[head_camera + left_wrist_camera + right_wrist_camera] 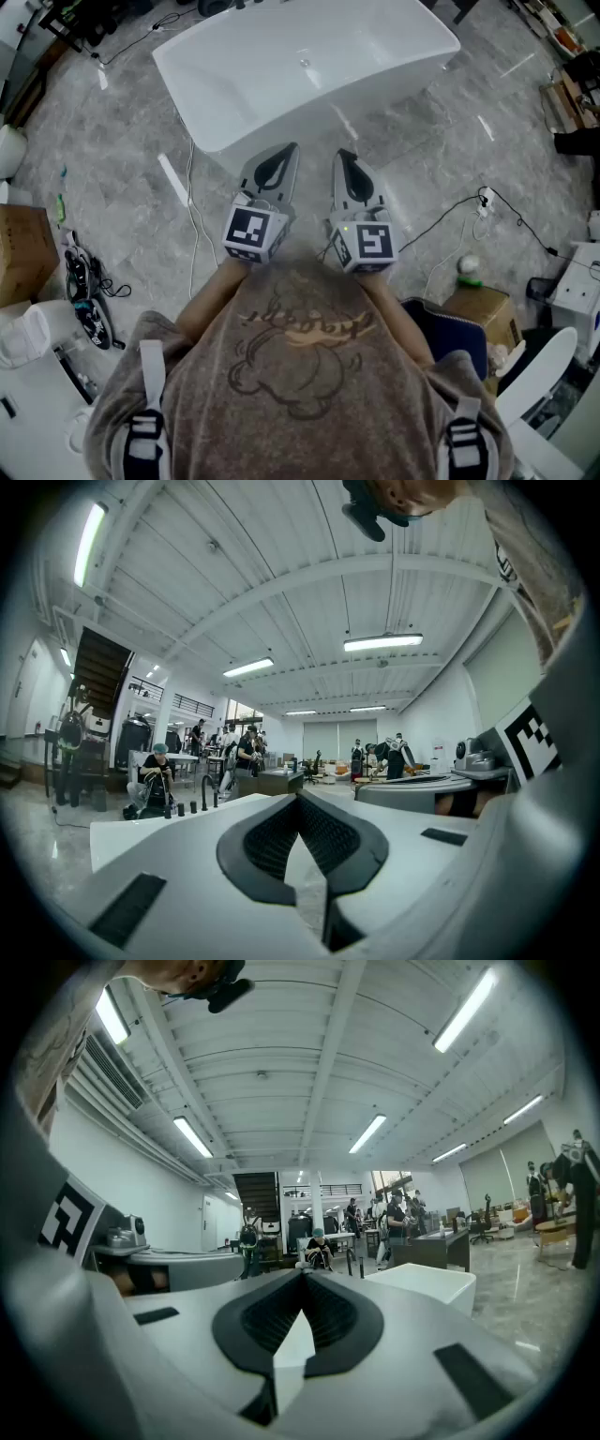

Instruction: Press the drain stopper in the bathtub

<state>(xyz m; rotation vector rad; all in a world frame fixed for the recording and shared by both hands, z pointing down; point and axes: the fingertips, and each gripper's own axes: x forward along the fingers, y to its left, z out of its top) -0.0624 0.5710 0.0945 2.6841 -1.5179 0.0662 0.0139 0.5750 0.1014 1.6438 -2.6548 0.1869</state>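
Note:
The white bathtub (309, 66) stands on the grey marble floor ahead of me. A small silvery drain stopper (305, 63) sits on its bottom. My left gripper (290, 148) and right gripper (342, 154) are held side by side near my chest, short of the tub's near rim, tips pointing toward it. Both are shut with nothing between the jaws. In the left gripper view the left gripper (300, 795) shows its dark pads meeting at the tip, with the bathtub (131, 834) beyond. The right gripper (303, 1275) looks the same, and a corner of the bathtub (427, 1286) lies to its right.
Black and white cables (450, 216) trail over the floor on both sides. A cardboard box (23, 253) stands at the left, another box (483, 314) at the right, and a white strip (173, 178) lies beside the tub. Several people (319, 1246) are far off in the hall.

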